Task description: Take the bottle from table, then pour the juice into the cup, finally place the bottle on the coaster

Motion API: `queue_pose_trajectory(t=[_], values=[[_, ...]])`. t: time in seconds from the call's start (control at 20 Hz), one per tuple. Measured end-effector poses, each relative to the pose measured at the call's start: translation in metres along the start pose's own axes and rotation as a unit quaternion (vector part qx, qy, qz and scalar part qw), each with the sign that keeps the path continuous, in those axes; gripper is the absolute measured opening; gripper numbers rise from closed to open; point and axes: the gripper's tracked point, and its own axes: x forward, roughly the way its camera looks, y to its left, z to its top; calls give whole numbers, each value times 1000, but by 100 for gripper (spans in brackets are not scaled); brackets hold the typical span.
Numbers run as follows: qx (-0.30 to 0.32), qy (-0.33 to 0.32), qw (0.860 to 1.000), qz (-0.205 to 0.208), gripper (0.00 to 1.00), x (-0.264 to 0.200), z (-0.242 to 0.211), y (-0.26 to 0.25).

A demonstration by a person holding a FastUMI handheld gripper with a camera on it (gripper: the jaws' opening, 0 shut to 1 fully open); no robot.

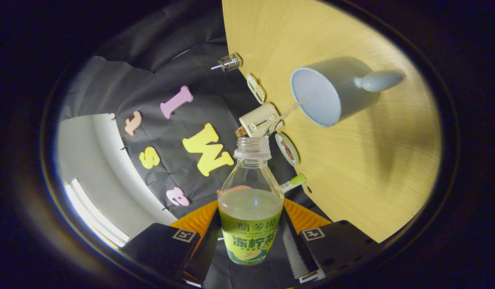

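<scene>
Gripper point(250, 241) clamps bottle point(250, 208) — cup point(332, 94) beyond.

Wire cage point(230, 62) off table point(352, 192) edge; cream device point(258, 120) and small green tube point(293, 182) along rim.

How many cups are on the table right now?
1. The cup stands on the table, beyond the mouth of the bottle clamped between the hand-held gripper fingers. Others could be hidden.
</scene>
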Motion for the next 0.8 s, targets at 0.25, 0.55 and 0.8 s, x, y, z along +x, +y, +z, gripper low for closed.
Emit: queue_pose_trajectory(t=[0.25,0.55,0.8], values=[[31,6,999,5,80,0,-1,6],[52,7,999,3,80,-3,8,13],[89,12,996,7,80,-5,12,17]])
